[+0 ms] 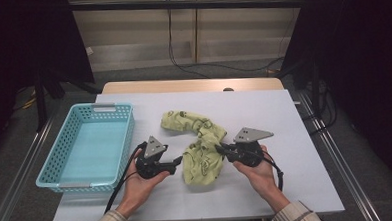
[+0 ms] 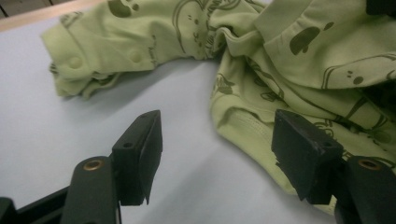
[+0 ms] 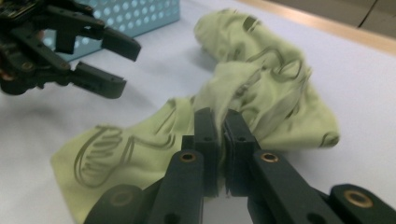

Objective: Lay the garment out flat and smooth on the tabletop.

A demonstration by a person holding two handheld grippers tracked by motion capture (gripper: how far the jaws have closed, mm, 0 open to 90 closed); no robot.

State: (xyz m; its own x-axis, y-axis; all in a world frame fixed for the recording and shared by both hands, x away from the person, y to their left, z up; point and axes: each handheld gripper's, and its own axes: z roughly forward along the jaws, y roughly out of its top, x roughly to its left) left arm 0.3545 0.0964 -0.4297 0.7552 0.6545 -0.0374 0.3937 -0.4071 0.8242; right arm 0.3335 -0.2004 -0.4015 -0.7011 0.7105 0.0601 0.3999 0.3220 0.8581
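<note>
right gripper: jaws pinched on green garment, fabric seemingly between pads | left gripper: jaws apart, garment edge between, unpressed

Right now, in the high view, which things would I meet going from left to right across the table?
Light blue perforated plastic basket → left black two-jaw tool, jaws apart → crumpled pale green printed cloth garment → right black two-jaw tool, shut on the garment's edge.
</note>
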